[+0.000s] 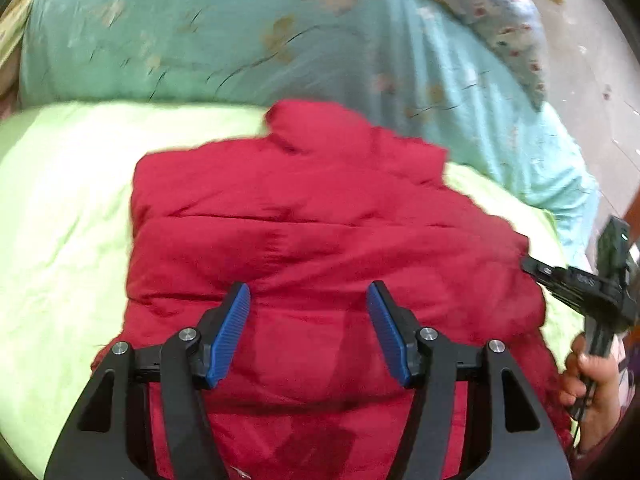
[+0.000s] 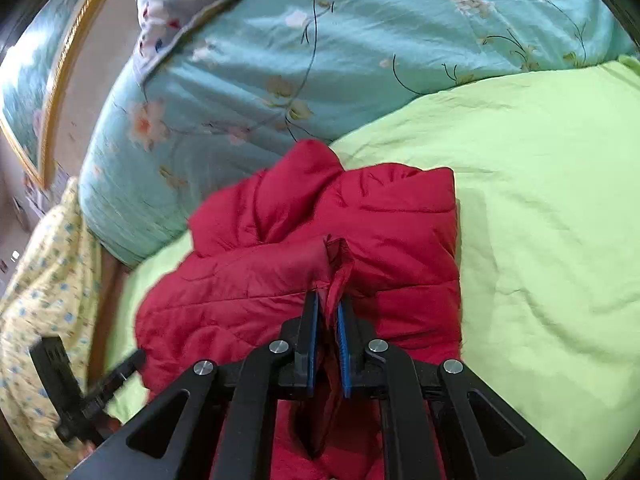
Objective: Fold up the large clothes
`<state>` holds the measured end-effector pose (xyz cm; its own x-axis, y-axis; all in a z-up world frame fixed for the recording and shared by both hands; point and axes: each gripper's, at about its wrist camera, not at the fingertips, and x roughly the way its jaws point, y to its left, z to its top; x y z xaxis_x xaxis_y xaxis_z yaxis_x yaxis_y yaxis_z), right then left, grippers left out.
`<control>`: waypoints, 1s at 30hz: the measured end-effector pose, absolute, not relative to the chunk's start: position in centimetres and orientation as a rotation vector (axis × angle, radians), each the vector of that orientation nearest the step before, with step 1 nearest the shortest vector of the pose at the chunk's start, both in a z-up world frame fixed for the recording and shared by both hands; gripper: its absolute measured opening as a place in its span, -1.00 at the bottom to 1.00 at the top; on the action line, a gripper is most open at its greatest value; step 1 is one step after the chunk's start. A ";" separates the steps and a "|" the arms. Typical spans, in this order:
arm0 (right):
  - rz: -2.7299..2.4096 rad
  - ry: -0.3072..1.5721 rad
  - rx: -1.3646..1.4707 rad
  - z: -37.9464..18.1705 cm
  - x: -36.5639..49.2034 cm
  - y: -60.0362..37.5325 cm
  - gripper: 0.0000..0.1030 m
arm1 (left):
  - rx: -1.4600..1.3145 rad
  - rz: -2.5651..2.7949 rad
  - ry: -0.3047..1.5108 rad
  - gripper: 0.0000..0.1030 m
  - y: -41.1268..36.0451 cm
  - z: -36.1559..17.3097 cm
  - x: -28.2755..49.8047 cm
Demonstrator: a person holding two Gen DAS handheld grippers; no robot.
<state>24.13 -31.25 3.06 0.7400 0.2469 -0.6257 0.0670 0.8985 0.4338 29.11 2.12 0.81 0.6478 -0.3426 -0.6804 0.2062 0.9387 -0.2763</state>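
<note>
Bedding fills both views: one lime-green quilt (image 1: 60, 208) under one teal floral duvet (image 1: 200, 40). One red puffer jacket (image 1: 320, 220) lies ahead of the left gripper (image 1: 308, 330), jaws spread wide over it. Right gripper (image 2: 328, 322) pinches a jacket fold.

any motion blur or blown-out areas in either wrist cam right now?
Left wrist view: the teal floral quilt is smeared by motion blur, the lime green sheet is near blown-out, and the open left tongs stay sharp. Right wrist view: blur only along the left edge; the puffy red quilted jacket and the right tongs pinching it are crisp. Both show fisheye bending.
</note>
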 end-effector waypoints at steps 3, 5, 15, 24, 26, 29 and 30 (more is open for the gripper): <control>0.084 0.781 0.446 1.6 24.6 -31.0 -0.68 | -0.129 -0.312 0.841 0.16 1.6 -1.2 29.8; 0.050 0.794 0.442 1.6 24.2 -31.0 -0.51 | -0.097 -0.295 0.839 0.17 1.1 -1.5 29.8; 0.123 0.664 0.165 5.9 21.7 -23.9 0.01 | -0.069 -0.267 0.823 0.17 0.7 -1.9 29.5; 0.033 0.837 0.177 -1.2 25.9 -25.0 -0.02 | -0.143 -0.325 0.795 0.17 1.7 -0.4 28.6; 0.041 0.831 0.212 -1.3 26.1 -25.7 -0.02 | -0.220 -0.351 0.765 0.17 3.0 0.6 28.1; 0.045 0.816 0.207 -1.5 25.9 -25.7 -0.02 | -0.189 -0.301 0.806 0.16 3.5 0.3 28.6; 0.044 0.814 0.205 -1.6 25.7 -25.8 -0.01 | -0.178 -0.300 0.831 0.16 3.6 -0.4 29.0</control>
<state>25.75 -25.76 -1.56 0.6869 0.1177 -0.7172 0.0395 0.9793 0.1986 29.01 3.57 -0.40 0.6354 -0.3302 -0.6981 0.1921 0.9432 -0.2712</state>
